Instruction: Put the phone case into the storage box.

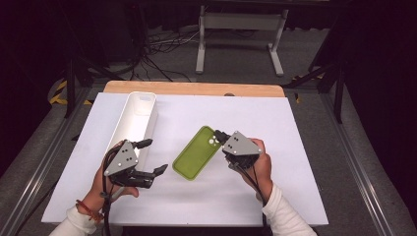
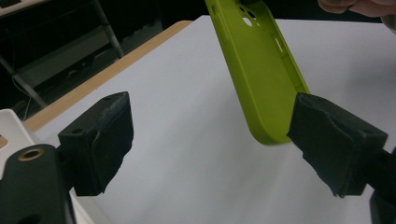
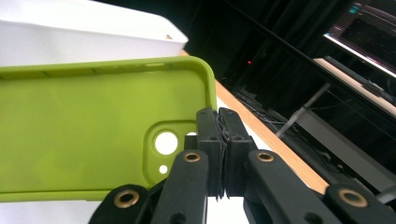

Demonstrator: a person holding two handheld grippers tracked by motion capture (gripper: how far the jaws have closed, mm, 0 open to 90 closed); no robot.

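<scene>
Pinching the green phone case by its camera-cutout end, the right gripper clamps it, lifted near mid-table, free end offered leftward. Left gripper jaws gape empty beside that end, probably for a handover. White bin toward the left edge.

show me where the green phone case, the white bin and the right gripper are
green phone case (image 1: 195, 154), high view, middle of its inside.
white bin (image 1: 135, 111), high view, inner wall.
right gripper (image 3: 218, 122), right gripper view, between its fingertips.
</scene>
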